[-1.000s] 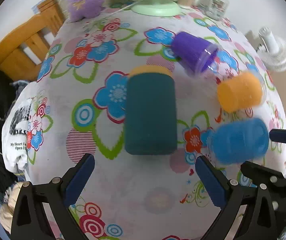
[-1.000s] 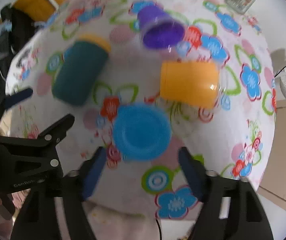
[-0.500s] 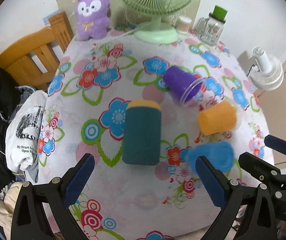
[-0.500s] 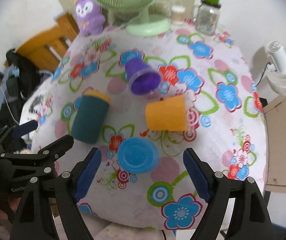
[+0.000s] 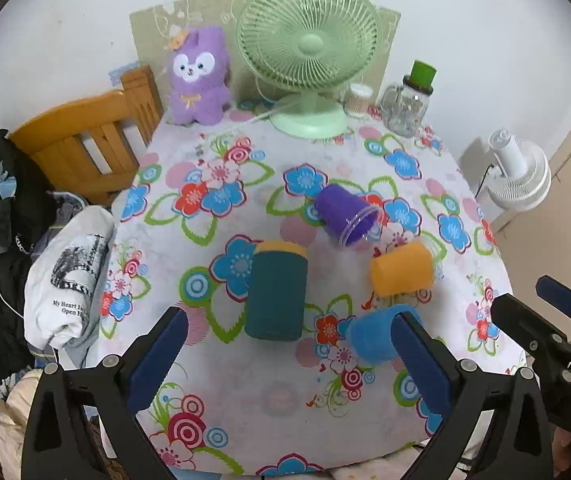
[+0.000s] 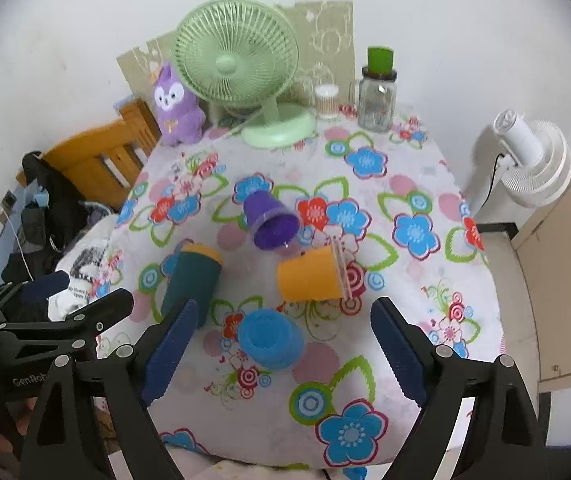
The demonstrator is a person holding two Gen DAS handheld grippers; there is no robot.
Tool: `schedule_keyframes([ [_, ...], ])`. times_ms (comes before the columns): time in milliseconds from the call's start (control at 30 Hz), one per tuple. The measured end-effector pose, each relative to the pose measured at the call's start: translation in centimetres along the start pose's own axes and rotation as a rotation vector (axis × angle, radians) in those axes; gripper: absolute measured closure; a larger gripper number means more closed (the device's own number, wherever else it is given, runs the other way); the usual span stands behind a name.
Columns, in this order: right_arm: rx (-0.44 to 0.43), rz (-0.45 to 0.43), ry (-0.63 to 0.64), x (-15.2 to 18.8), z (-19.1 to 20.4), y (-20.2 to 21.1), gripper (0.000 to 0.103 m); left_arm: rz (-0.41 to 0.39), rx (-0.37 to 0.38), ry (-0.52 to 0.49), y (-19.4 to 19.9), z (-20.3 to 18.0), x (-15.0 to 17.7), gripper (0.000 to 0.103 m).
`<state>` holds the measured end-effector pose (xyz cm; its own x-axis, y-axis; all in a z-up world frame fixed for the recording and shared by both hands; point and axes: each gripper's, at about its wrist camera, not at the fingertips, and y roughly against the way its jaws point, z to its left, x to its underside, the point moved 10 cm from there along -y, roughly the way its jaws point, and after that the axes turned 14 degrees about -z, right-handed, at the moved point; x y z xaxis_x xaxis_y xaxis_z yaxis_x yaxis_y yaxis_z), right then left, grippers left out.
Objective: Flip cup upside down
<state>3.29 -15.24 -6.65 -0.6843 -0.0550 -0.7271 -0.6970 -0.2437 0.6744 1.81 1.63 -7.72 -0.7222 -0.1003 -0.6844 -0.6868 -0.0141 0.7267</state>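
Both hand-held grippers, left (image 5: pixel 285 354) and right (image 6: pixel 281 346), are being held released, grasping nothing. The blue cup (image 6: pixel 271 338) is being framed low in the picture, on the counter (image 6: pixel 405 288).

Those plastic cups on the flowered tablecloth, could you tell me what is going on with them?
A person holds two grippers above the table; the left gripper and right gripper are both open and hold nothing. The purple plastic cup, orange plastic cup and tall dark teal cup lie on their sides. The blue plastic cup sits mouth down, nearest the right gripper.
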Motion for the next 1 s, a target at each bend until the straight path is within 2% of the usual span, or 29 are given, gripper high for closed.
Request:
schedule_keyframes([
  [233, 0.01, -0.084, -0.008, -1.3, 0.0, 2.2, 0.008, -0.057, -0.016, 0.015, 2.2, 0.2, -0.8, 0.0],
  [433, 0.027, -0.122, -0.011, -1.6, -0.3, 3.2, 0.007, -0.082, -0.028, 0.023, 3.4, 0.5, -0.8, 0.0],
  [600, 0.056, -0.135, -0.006, -1.4, -0.6, 3.8, 0.006, -0.09, -0.015, 0.021, 3.8, 0.1, -0.5, 0.0],
  [1000, 0.058, -0.144, -0.005, -1.4, -0.6, 4.2, 0.006, -0.098, -0.003, 0.015, 4.2, -0.7, -0.5, 0.0],
])
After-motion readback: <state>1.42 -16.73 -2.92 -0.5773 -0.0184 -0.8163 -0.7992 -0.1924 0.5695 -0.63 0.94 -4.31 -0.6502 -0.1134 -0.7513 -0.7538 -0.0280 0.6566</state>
